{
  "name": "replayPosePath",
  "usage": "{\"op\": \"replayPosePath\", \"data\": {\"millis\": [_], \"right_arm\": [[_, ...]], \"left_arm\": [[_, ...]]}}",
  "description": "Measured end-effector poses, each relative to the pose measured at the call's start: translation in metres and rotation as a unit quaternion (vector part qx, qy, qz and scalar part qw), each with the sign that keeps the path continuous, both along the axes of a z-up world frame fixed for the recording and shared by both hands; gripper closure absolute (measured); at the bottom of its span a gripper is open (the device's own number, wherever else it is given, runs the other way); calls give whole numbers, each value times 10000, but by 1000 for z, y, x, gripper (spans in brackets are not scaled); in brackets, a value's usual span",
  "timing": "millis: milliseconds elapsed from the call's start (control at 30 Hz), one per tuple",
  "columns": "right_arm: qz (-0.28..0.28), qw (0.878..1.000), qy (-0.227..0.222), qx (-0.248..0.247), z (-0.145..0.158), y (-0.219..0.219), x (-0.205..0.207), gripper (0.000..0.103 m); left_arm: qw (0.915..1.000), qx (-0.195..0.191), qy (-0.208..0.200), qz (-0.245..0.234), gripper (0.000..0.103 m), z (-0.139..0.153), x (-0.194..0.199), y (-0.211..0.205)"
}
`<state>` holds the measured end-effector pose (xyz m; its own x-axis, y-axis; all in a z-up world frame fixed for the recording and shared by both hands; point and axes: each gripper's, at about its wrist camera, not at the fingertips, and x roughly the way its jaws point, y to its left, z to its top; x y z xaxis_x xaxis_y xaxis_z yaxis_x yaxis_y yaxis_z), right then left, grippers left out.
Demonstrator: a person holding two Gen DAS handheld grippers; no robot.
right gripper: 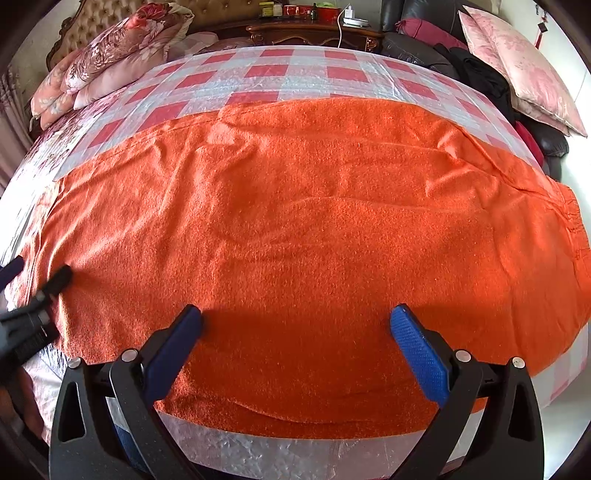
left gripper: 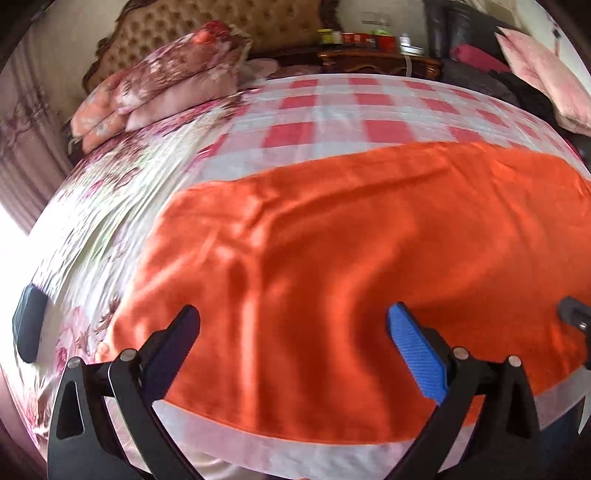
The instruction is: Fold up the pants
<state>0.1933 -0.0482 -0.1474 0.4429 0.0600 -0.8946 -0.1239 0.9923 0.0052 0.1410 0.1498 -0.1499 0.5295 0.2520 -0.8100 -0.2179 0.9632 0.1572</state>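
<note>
Two grippers hang over one pair of fuzzy orange fleece pants (right gripper: pixel 314 236), which lies spread flat and wide across a clear plastic sheet over a red-and-white checked cloth (right gripper: pixel 266 70) on the bed. The pants' near edge runs just inside the near edge of that sheet, and their gathered waistband sits at the right end in the right wrist view.

The left gripper (left gripper: pixel 293 321) is over the pants' left portion, its blue-padded fingers (left gripper: pixel 415 354) spread wide apart with nothing between them; whether they touch the fabric cannot be told. The right gripper (right gripper: pixel 295 319) is over the pants' near middle, its fingers equally wide apart and holding nothing.

Beyond the pants, toward the far left, a stack of folded floral quilts (left gripper: pixel 166 81) rests against a tufted tan headboard (left gripper: pixel 221 22). Past the pants' far edge stands a dark carved wooden nightstand (right gripper: pixel 314 33) with small jars and red containers. To the pants' far right, a pink satin pillow (right gripper: pixel 517 70) leans on a black leather sofa (right gripper: pixel 417 48).
</note>
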Motion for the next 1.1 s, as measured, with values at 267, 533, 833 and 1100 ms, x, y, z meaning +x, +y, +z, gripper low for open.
{"op": "replayPosePath", "data": {"millis": [267, 533, 833, 1100], "right_arm": [[184, 9985, -231, -469, 10, 18, -6, 5], [541, 9964, -358, -549, 19, 58, -2, 5], [730, 9921, -335, -961, 11, 92, 13, 5], [1553, 9860, -609, 38, 38, 168, 36, 5]], "left_arm": [[9986, 261, -140, 430, 1, 1, 1, 73], [9954, 358, -227, 856, 1, 4, -12, 120], [9777, -303, -221, 2066, 8, -1, -79, 211], [9563, -2251, -831, 1671, 8, 2, -94, 207]]}}
